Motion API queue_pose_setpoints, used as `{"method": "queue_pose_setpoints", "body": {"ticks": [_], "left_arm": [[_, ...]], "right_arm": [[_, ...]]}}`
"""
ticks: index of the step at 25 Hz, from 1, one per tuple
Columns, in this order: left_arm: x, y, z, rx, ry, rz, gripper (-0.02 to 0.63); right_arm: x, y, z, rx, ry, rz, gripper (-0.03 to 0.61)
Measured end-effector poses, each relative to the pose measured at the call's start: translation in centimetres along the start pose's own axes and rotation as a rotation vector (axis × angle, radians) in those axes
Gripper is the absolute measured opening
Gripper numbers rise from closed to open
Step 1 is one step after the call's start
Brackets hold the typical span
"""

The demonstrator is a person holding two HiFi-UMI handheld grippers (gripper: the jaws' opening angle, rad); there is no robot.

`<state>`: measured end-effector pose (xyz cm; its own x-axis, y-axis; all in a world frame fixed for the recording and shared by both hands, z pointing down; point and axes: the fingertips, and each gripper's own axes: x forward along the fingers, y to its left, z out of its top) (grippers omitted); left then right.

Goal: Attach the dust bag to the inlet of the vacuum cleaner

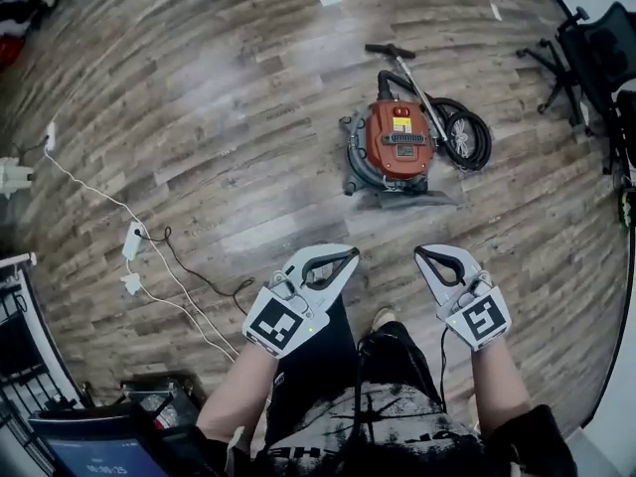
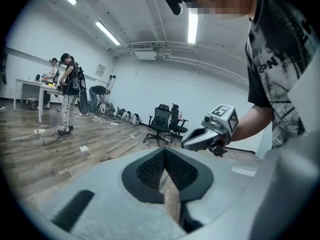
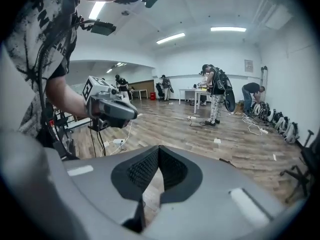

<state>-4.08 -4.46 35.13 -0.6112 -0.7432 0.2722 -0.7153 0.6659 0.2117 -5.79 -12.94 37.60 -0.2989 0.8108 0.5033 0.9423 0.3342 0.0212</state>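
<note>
Vacuum cleaner: orange, standing on the wood floor, well apart from both grippers.
Hose: black, coiled just beside it.
Left gripper: jaws together, nothing in them.
Right gripper: jaws together, nothing in them, near the left one.

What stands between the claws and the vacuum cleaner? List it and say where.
Nothing visible does. Only bare wooden floor lies between the left claw, the right claw and the vacuum cleaner. Its black hose coils at its right, and the white power strip lies well off to the left.
</note>
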Motion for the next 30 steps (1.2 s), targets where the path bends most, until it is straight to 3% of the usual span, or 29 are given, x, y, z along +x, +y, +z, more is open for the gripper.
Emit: {"method": "queue_pose_setpoints", "body": {"ticks": [2,5,10,16,22,26,30], "left_arm": [[-2.4,0.3,3.4,-0.010,-0.013,0.006,0.002],[-4.8,0.9,7.5,0.052,-0.062,0.006,0.000],[-5.3,2.0,11.6,0.117,-0.132,-0.004,0.002],[-4.0,0.1,14.0,0.122,-0.156,-0.040,0.002],[-2.2,-1.9,16.5,0.118,-0.182,0.005,0.002],[0.0,-2.5,17.6,0.082,-0.179,0.065,0.002],[2.0,-3.1,19.0,0.111,-0.184,0.149,0.002]], "right_arm": [[-0.5,0.2,4.1,-0.019,0.006,-0.015,0.005],[-0.6,0.2,8.7,-0.045,-0.005,-0.045,0.005],[-0.9,-0.1,13.7,-0.101,-0.067,-0.084,0.005],[-3.7,-1.1,16.5,-0.139,-0.172,-0.126,0.006],[-7.7,-2.9,19.3,-0.151,-0.315,-0.129,0.006],[-10.1,-5.2,19.6,-0.132,-0.298,-0.104,0.006],[-11.6,-7.5,18.5,-0.127,-0.256,-0.049,0.006]]}}
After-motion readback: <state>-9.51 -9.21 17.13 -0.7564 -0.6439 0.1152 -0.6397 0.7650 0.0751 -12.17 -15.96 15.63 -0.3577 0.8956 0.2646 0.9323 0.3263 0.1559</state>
